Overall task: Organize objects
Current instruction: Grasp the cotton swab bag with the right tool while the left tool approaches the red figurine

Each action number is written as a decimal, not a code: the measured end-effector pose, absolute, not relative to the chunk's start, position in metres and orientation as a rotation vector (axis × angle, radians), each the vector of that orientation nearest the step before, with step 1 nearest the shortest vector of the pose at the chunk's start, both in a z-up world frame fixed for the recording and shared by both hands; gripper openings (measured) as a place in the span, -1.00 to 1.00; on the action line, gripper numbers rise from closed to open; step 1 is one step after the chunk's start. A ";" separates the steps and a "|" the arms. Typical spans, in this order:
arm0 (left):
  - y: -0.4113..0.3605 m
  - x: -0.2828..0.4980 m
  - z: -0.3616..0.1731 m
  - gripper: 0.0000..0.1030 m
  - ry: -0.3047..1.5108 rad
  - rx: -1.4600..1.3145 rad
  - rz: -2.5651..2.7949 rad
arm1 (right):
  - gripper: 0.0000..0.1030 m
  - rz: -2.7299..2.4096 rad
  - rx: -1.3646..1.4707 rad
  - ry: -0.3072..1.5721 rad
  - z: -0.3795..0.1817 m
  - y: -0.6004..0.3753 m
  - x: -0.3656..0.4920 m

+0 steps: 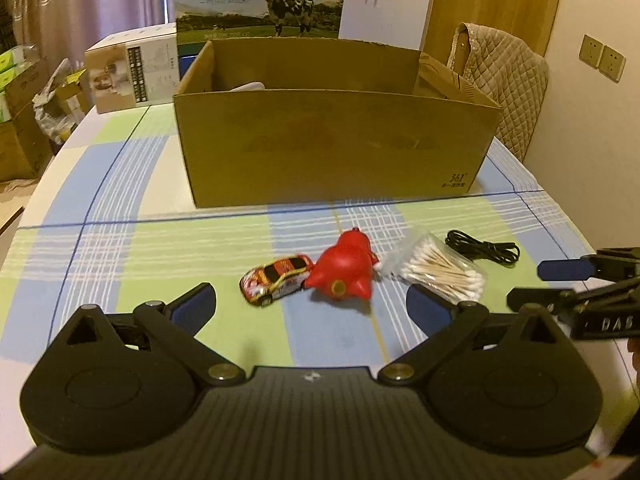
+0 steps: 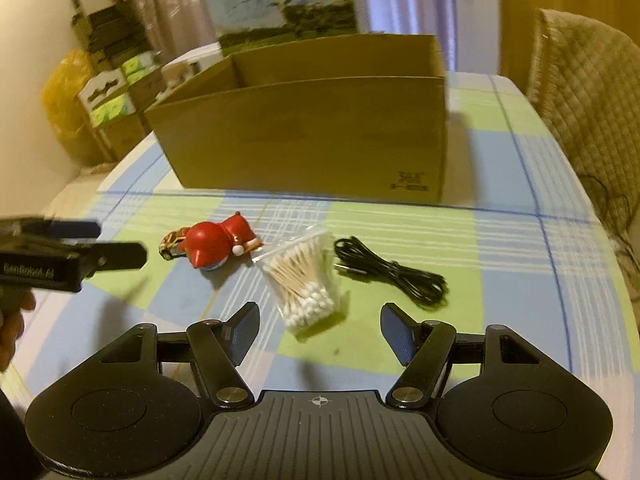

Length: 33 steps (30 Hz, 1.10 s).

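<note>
Left gripper (image 1: pixel 311 304): fingers spread wide, nothing between them; it hovers over the near edge of the table, aimed at the toy car and the red figure.
Table (image 1: pixel 120 248): covered by a plaid cloth in blue, green and white.
Toy car (image 1: pixel 276 279): leftmost of the row, lying on the cloth toward the near edge, its right end touching the red figure.
Red figure (image 1: pixel 346 268): a toppled toy (on its side), between the car and the cotton swabs.
Cardboard box (image 1: pixel 332 148): open-topped, standing behind the row of things toward the far edge; a pale thing shows inside, too hidden to identify.
Cotton swabs (image 2: pixel 306 280): wooden-stemmed, in a clear bag, just right of the red figure; white tips point to the near edge.
Black cable (image 2: pixel 390 274): coiled loosely, rightmost of the row, near the swabs but apart from them.
Right gripper (image 2: pixel 316 328): fingers wide apart and empty, poised above the near edge just before the swab bag.
</note>
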State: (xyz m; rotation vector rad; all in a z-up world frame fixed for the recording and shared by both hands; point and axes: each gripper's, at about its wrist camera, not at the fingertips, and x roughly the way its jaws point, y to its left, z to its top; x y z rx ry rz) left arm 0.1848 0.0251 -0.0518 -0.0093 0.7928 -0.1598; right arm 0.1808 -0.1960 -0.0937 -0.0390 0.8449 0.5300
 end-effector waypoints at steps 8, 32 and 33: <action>0.015 0.202 -0.075 0.77 0.759 0.070 -0.263 | 0.19 0.560 -0.136 0.833 -0.114 -0.173 0.198; 0.019 0.212 -0.088 0.59 0.750 0.062 -0.321 | -0.21 0.599 -0.254 0.831 -0.141 -0.138 0.219; 0.018 0.212 -0.088 0.59 0.751 0.066 -0.325 | -0.28 0.601 -0.254 0.831 -0.140 -0.138 0.219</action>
